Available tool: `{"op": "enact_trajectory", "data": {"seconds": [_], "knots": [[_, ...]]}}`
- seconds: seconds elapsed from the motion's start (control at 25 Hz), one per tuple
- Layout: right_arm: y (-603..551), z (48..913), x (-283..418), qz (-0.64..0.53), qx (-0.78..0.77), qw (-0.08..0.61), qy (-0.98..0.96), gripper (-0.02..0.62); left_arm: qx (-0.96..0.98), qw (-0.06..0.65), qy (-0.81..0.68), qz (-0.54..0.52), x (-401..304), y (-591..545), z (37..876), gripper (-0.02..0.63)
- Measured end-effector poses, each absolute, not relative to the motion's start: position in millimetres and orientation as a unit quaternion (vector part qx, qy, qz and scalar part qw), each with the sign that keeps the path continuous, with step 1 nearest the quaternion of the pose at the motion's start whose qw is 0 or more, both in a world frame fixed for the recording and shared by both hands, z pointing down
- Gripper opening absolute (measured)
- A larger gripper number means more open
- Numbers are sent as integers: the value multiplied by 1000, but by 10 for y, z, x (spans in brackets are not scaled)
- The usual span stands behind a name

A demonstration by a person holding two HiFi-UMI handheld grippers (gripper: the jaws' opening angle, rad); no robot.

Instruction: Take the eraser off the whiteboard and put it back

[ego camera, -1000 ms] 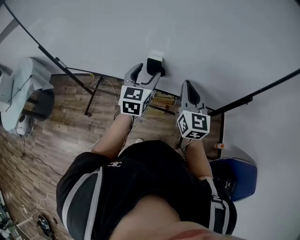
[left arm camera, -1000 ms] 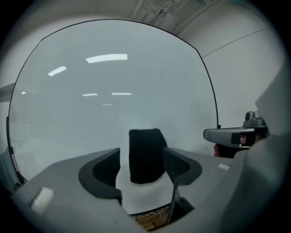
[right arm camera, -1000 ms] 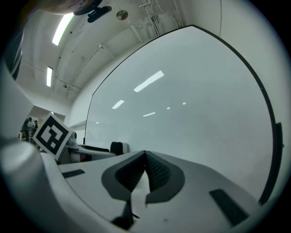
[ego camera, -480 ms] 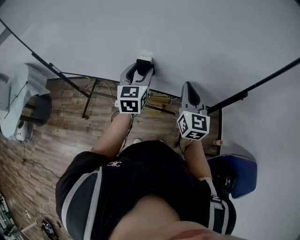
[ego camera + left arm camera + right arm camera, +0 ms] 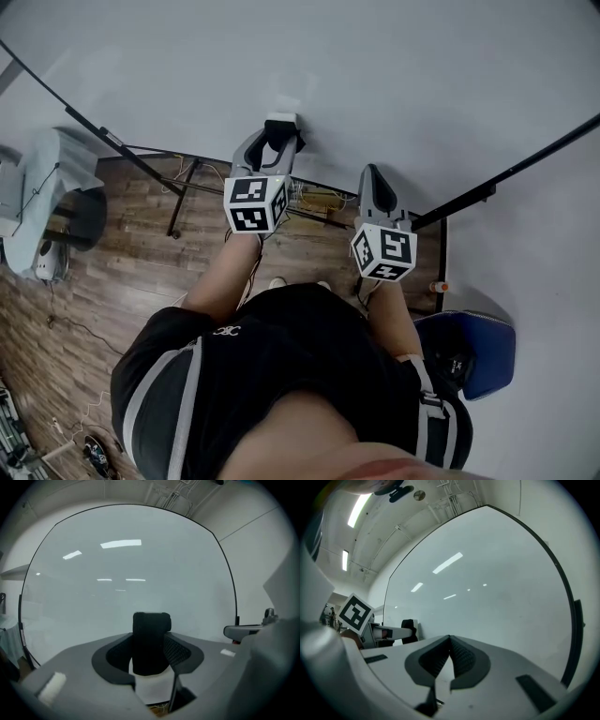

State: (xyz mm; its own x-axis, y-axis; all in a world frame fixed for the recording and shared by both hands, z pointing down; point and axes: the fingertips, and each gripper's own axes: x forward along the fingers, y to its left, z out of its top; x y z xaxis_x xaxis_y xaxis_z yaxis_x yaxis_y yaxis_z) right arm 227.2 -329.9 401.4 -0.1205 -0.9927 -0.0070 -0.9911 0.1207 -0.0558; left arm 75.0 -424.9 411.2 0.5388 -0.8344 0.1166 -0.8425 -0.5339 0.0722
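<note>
The eraser (image 5: pixel 282 125), black felt on a white back, sits against the whiteboard (image 5: pixel 394 66). My left gripper (image 5: pixel 273 141) reaches level to the board. Its jaws have just been closing, and the pads now press both sides of the eraser (image 5: pixel 151 625). In the left gripper view the left gripper (image 5: pixel 150 651) frames the black block with the whiteboard (image 5: pixel 131 564) right behind it. My right gripper (image 5: pixel 373 180) hangs to the right, shut and empty, its tip close to the board. The right gripper (image 5: pixel 449 642) has its pads together, and the eraser (image 5: pixel 410 630) shows far left.
Black stand legs (image 5: pixel 173 183) and loose cables (image 5: pixel 314 199) cross the wooden floor below the whiteboard. A blue seat (image 5: pixel 483 349) is at the right by the person's leg. A grey machine (image 5: pixel 47 187) stands at the left. A black frame bar (image 5: pixel 511 173) runs up to the right.
The left gripper's jaws have drawn in onto the eraser, and its marker cube has turned a little. The right gripper has sunk slightly and is still shut.
</note>
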Motion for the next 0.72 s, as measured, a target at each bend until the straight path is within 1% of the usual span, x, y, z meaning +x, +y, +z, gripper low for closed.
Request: {"op": "enact_trajectory", "data": {"seconds": [0.44, 0.72], "knots": [[-3483, 4015, 1862, -28, -619, 28, 785, 5, 854, 52, -518, 9, 191, -4099, 3838, 200], [-3637, 3983, 1466, -29, -577, 34, 816, 5, 831, 35, -554, 5, -380, -3836, 3725, 201]]}}
